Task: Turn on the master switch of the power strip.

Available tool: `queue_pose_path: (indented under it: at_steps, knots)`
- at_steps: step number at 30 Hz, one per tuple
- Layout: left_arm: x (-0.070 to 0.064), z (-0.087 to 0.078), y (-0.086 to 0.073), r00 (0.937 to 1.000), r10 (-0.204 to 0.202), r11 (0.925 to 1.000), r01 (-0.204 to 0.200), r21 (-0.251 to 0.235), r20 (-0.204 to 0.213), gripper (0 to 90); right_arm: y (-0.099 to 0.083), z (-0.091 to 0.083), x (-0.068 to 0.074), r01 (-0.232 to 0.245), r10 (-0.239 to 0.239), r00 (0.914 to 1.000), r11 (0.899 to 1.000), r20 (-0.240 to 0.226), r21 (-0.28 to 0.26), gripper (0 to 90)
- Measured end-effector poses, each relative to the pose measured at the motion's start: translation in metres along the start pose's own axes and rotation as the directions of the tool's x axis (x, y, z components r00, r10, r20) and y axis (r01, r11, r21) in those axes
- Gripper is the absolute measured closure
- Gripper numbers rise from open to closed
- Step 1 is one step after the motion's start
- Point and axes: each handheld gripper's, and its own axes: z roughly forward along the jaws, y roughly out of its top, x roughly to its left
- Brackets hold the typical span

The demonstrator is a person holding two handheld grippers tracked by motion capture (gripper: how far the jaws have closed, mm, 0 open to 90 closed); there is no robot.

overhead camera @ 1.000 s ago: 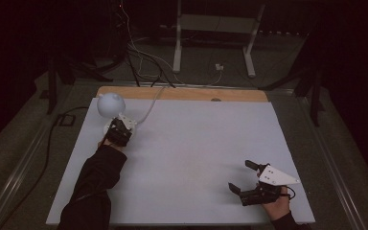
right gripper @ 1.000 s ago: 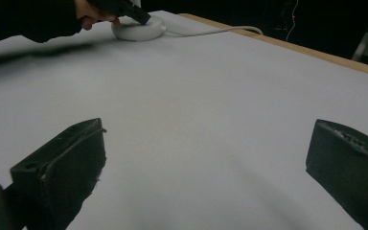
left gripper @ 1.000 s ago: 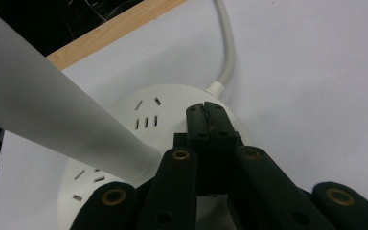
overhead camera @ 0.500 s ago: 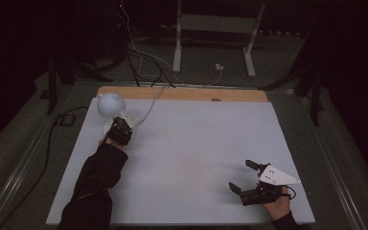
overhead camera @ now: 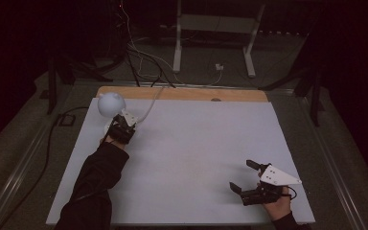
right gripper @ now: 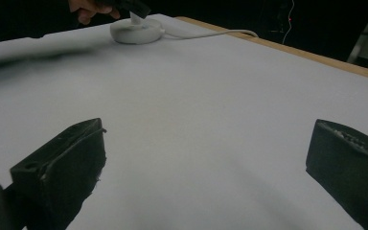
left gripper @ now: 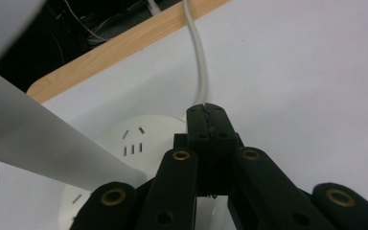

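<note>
pressing your left gripper [overhead camera: 120,125], jaws closed, over the lamp [overhead camera: 111,104] base; right gripper [overhead camera: 247,177] sits wide on the worktop [overhead camera: 196,143].

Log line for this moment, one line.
left gripper: shut, over lamp base | right gripper: open, idle on table | lamp cord: trails off far edge

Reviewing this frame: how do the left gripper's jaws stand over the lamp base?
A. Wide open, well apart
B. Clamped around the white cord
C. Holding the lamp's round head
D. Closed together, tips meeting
D. In the left gripper view the left gripper has its two black jaws pressed together at the tips, above the white lamp base, with the white cord running on beyond them.
</note>
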Motion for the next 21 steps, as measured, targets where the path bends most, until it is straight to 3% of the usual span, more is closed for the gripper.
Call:
queue_pose_path:
  at_steps: [2,3,6,9,10,13,16,17,20,21]
  knots:
    - [0.001,-0.002,0.001,1.0000,-0.005,1.0000,0.005,0.002,0.001,90.0,0.000,0.000,0.000,0.001,-0.001,1.0000,1.000,0.000,0.001,0.0]
    - [0.003,-0.003,0.002,0.9993,-0.036,0.9993,0.036,0.003,0.007,90.0,0.000,0.000,0.000,0.001,-0.001,1.0000,1.000,0.000,0.001,0.0]
    - [0.006,-0.007,0.002,0.9973,-0.072,0.9974,0.072,0.000,0.016,90.0,0.000,0.000,0.000,0.000,0.000,1.0000,1.000,0.000,-0.002,0.0]
    - [0.007,-0.009,0.002,0.9960,-0.086,0.9963,0.086,0.003,0.026,90.0,0.000,0.000,0.000,-0.001,0.001,1.0000,1.000,0.000,0.000,0.0]
    - [0.007,-0.011,0.002,0.9956,-0.090,0.9959,0.090,0.008,0.026,79.5,0.000,0.000,0.000,-0.001,0.001,1.0000,1.000,-0.001,0.000,0.0]
    - [0.009,-0.016,0.001,0.9920,-0.116,0.9932,0.116,0.005,0.050,79.3,0.000,0.000,0.000,-0.002,0.002,1.0000,1.000,0.000,-0.003,0.0]
    - [0.010,-0.020,0.002,0.9888,-0.133,0.9911,0.133,0.005,0.067,69.3,0.000,-0.001,-0.001,-0.002,0.002,1.0000,1.000,0.000,-0.004,0.0]
    - [0.011,-0.023,0.003,0.9850,-0.148,0.9889,0.149,0.002,0.089,66.4,0.000,-0.001,-0.001,-0.003,0.003,1.0000,1.000,0.000,-0.004,0.0]
    - [0.011,-0.026,0.003,0.9833,-0.150,0.9886,0.151,0.004,0.102,55.5,0.000,0.000,0.000,-0.001,0.001,1.0000,1.000,0.001,-0.003,0.0]
    - [0.011,-0.028,0.004,0.9821,-0.151,0.9886,0.150,0.011,0.113,55.5,0.000,0.000,0.000,-0.003,0.003,1.0000,1.000,0.001,-0.003,0.0]
